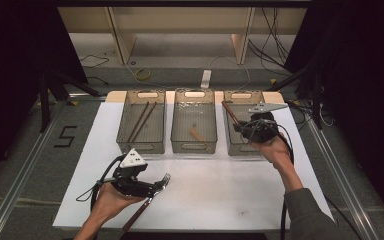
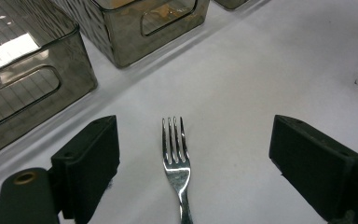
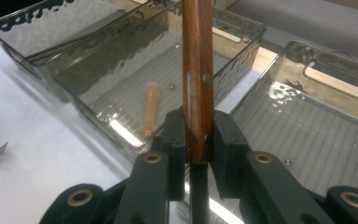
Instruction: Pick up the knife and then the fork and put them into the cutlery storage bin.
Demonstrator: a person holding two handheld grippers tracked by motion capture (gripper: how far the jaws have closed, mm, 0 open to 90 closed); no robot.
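A steel fork [image 2: 175,154] with a wooden handle lies on the white table [image 1: 215,190], tines pointing away from me. My left gripper [image 2: 196,140] stands open around it, jaws wide on either side and not touching it; in the high view that gripper [image 1: 155,186] is at the front left. My right gripper [image 3: 198,135] is shut on the brown riveted handle of a wooden-handled utensil [image 3: 197,70], which sticks up between the pads. In the high view the right gripper [image 1: 239,126] holds it [image 1: 230,112] over the right bin [image 1: 237,147].
Three clear plastic bins stand in a row at the back of the table. The left bin [image 1: 125,125] holds two brown sticks [image 1: 141,121]. The middle bin [image 1: 177,125] holds a short wooden piece [image 1: 196,134]. Cables trail from both grippers.
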